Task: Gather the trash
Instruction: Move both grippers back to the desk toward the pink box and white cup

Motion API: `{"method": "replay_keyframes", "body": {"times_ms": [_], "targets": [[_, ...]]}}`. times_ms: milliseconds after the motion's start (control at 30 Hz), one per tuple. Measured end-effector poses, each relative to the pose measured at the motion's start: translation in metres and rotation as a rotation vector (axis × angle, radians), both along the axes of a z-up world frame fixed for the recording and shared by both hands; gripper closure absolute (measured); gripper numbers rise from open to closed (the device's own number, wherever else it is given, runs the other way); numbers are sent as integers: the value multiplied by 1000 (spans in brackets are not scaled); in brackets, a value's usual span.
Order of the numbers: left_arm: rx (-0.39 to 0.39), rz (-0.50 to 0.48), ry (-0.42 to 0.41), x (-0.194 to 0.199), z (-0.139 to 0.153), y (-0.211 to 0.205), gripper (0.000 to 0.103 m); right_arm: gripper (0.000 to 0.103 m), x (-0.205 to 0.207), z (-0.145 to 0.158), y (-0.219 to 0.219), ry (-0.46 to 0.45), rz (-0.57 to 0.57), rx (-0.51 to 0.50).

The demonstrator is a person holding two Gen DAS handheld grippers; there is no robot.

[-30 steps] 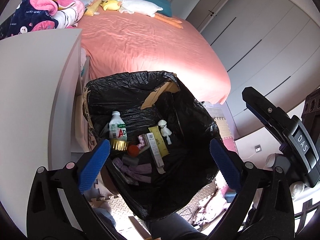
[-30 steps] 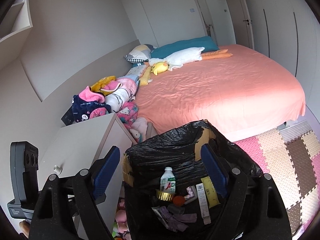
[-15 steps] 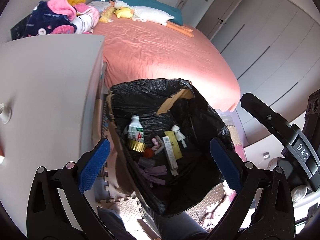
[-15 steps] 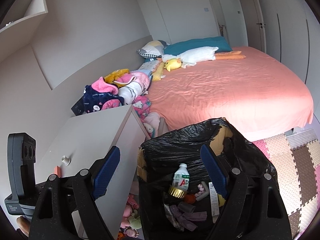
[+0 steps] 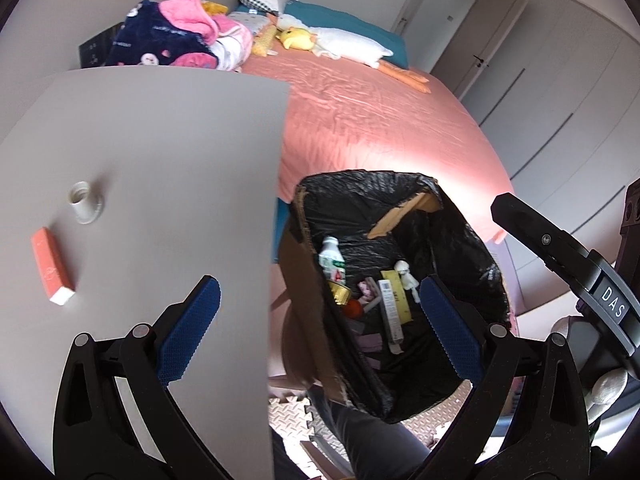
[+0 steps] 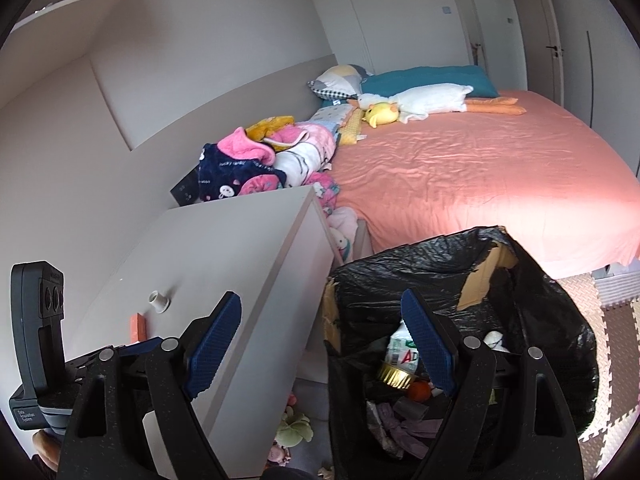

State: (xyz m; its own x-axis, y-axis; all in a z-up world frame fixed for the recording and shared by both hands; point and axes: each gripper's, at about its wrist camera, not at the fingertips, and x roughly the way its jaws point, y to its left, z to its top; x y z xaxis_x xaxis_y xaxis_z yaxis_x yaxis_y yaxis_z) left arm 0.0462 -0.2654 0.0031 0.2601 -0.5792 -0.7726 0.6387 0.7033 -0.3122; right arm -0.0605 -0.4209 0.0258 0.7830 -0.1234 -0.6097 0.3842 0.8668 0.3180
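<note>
Both grippers, left [image 5: 320,328] and right [image 6: 322,344], hang open and empty; bin bag [image 5: 472,248] already holds plenty, but the orange box [image 5: 52,266] and white cap [image 5: 85,202] wait on the counter [image 5: 160,152] at left

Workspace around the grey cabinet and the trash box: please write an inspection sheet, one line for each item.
Surface: grey cabinet top, flat, mostly bare.
Job's things: orange-pink box lying flat and small white cap standing beside it, apart, both on the cabinet top; trash box lined with a black bag stands on the floor between cabinet and bed, holding a white bottle, a long carton and other small waste.
Clutter: soft toys on the floor below the cabinet.
Grippers: left gripper open, empty; right gripper open, empty.
Cables: nothing seen.
Surroundings: bed with a pink sheet, pillows, a clothes pile; foam floor mats.
</note>
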Motion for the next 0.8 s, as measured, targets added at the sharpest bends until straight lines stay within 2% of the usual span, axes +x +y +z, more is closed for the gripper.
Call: {"method": "replay_keyframes", "body": {"times_ms": [367, 500, 800], "targets": [[50, 168, -62, 26, -4, 55, 6, 21, 40, -9, 44, 14, 97, -29], [87, 215, -98, 34, -4, 69, 6, 24, 54, -14, 55, 27, 125, -19], [127, 307, -114, 53, -12, 102, 13, 25, 80, -24, 74, 64, 174, 4]]}}
